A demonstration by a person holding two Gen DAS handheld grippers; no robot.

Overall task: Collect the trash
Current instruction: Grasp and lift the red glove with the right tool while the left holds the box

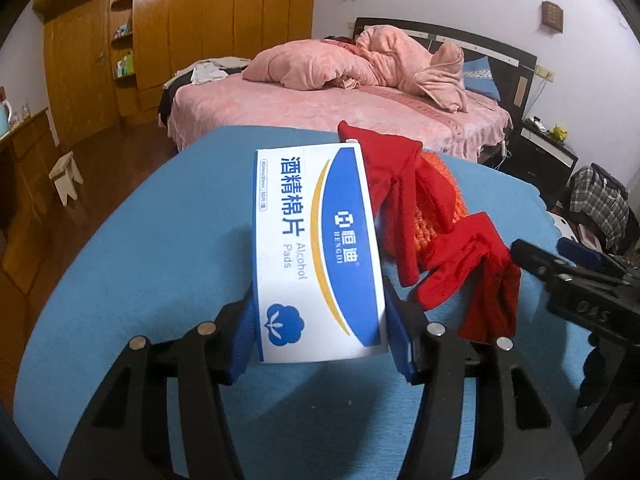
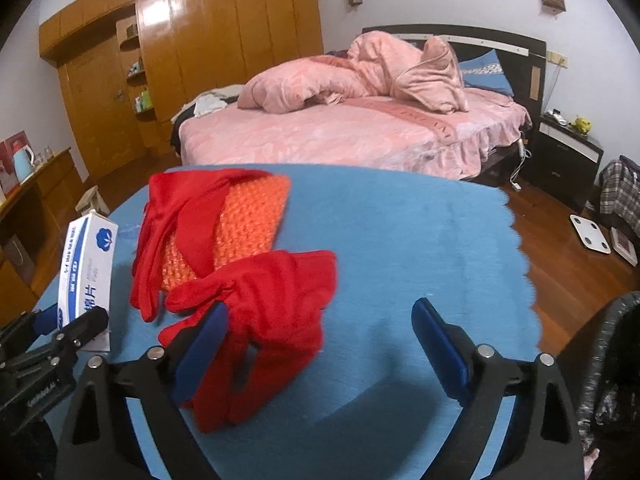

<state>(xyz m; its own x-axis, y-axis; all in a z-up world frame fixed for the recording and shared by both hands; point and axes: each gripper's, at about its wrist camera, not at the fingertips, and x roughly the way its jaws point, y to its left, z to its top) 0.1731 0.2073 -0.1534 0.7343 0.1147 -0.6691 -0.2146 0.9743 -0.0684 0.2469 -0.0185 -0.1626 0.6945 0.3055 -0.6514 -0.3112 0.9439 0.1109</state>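
Note:
My left gripper (image 1: pixel 320 336) is shut on a white and blue alcohol pads box (image 1: pixel 316 248), holding it by its sides just above the blue tablecloth (image 1: pixel 160 264). The box also shows in the right wrist view (image 2: pixel 86 264) at the far left. My right gripper (image 2: pixel 320 340) is open and empty, low over the cloth, with its left finger over the nearer red glove (image 2: pixel 264 320). Another red glove (image 2: pixel 180 224) lies across an orange knitted piece (image 2: pixel 248 220). A black trash bag (image 2: pixel 608 364) is at the right edge.
The blue cloth ends in a scalloped edge (image 2: pixel 524 248) on the right, above the wooden floor. A pink bed (image 2: pixel 340 128) stands behind the table. A white stool (image 1: pixel 66 176) is to the left. A white scale (image 2: pixel 590 234) lies on the floor.

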